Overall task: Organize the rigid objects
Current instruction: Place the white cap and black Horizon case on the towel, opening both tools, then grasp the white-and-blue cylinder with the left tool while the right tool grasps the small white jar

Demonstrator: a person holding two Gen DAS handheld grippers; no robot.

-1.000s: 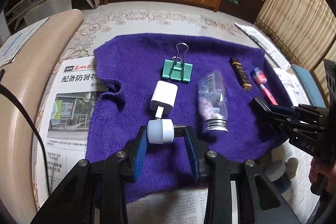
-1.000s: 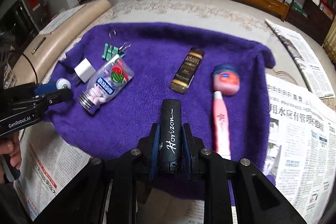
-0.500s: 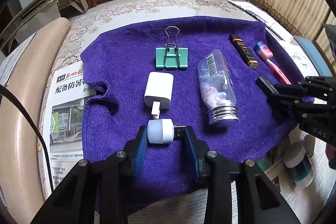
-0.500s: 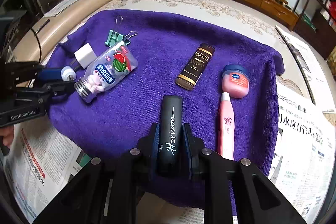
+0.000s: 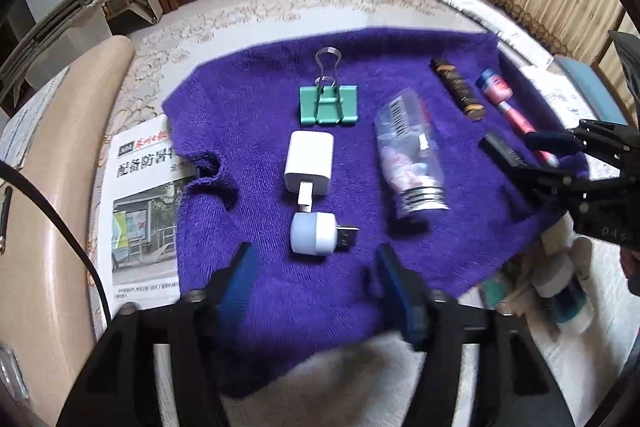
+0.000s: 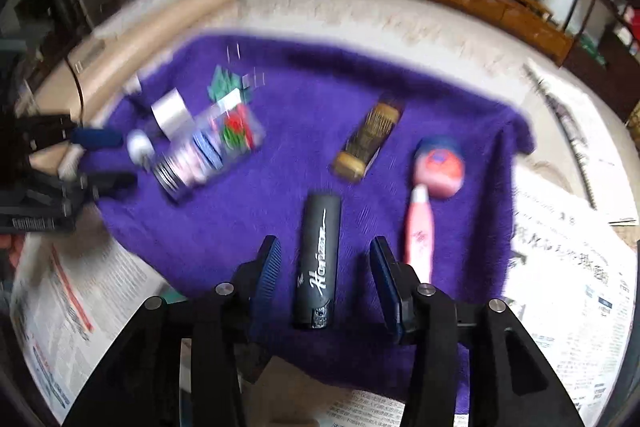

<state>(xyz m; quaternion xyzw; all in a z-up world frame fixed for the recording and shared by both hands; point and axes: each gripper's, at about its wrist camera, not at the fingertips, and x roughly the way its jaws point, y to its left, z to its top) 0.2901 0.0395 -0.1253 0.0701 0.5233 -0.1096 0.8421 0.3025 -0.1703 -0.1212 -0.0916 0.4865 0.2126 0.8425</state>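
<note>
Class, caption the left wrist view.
Open left gripper behind a USB light on a purple towel.

Patterned carpet floor (image 5: 280,7) carries a purple towel (image 5: 260,115) as landmark. Newspaper sheets (image 5: 140,187) lie flat left of towel, more newspaper (image 6: 568,267) right of it, both tucked partly under towel edges.
</note>
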